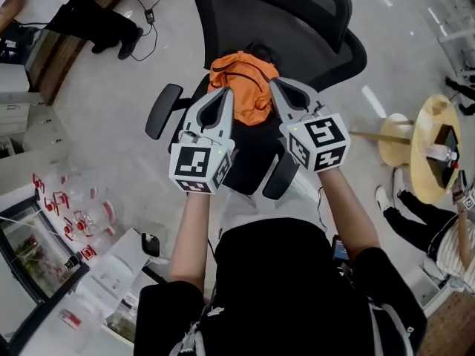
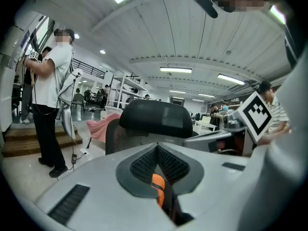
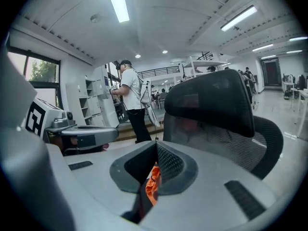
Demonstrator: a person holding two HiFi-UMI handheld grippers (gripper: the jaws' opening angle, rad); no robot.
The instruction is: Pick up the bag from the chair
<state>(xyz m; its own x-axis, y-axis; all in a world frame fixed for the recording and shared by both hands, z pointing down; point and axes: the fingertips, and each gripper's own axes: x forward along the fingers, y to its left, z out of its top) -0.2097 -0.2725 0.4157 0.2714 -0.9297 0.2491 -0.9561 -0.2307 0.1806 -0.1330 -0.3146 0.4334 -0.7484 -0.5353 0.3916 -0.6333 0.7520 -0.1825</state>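
Note:
An orange bag (image 1: pixel 241 80) lies crumpled on the seat of a black office chair (image 1: pixel 274 13), in front of its mesh backrest. My left gripper (image 1: pixel 226 91) hovers over the bag's left side, and my right gripper (image 1: pixel 274 82) over its right side. Both have their jaws together with nothing between them. In the left gripper view, a strip of the orange bag (image 2: pixel 158 183) shows below the closed tips (image 2: pixel 157 146), with the chair's headrest (image 2: pixel 156 117) beyond. The right gripper view shows the same: the bag (image 3: pixel 153 179) under the shut tips (image 3: pixel 156 143).
The chair's armrests (image 1: pixel 163 110) (image 1: pixel 280 175) flank the seat. A round wooden table (image 1: pixel 434 147) stands at the right with a seated person beside it. At the upper left stands another person (image 1: pixel 96 17), and a cluttered desk (image 1: pixel 74 213) lies at the lower left.

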